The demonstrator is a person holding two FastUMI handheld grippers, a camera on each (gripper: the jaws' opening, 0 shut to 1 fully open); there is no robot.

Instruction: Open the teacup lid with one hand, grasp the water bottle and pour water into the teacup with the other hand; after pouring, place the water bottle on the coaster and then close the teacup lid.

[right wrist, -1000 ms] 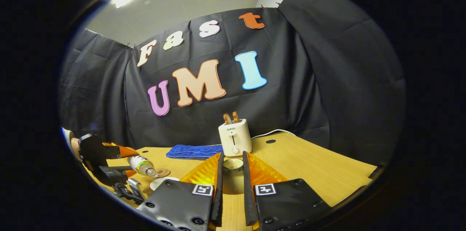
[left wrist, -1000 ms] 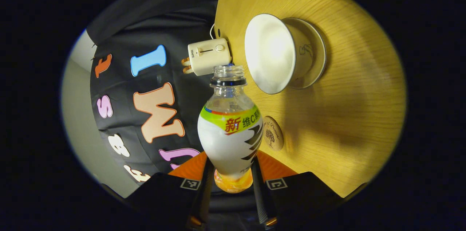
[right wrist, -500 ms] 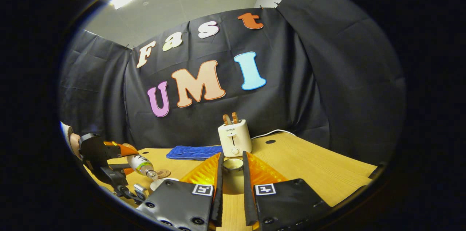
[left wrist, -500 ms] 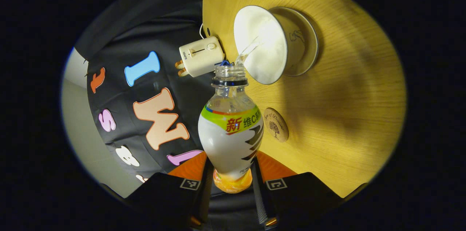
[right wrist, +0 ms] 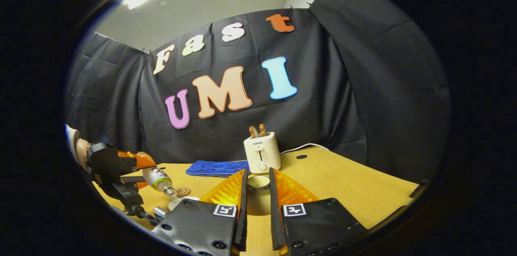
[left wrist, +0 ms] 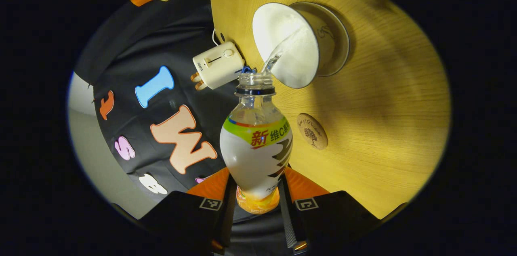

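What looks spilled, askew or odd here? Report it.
Nothing stands out. The left gripper tilts the water bottle and its stream lands inside the teacup, with no puddle visible on the table. The coaster lies bare, and the right gripper holds the lid clear.

The teacup (right wrist: pixel 182 202) sits mostly hidden behind the right gripper (right wrist: pixel 257 191), seemingly

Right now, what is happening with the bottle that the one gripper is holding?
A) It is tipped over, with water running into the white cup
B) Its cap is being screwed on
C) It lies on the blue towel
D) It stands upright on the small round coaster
A: in the left gripper view the water bottle is tilted, a stream leaving its open mouth into the teacup; the coaster is bare.
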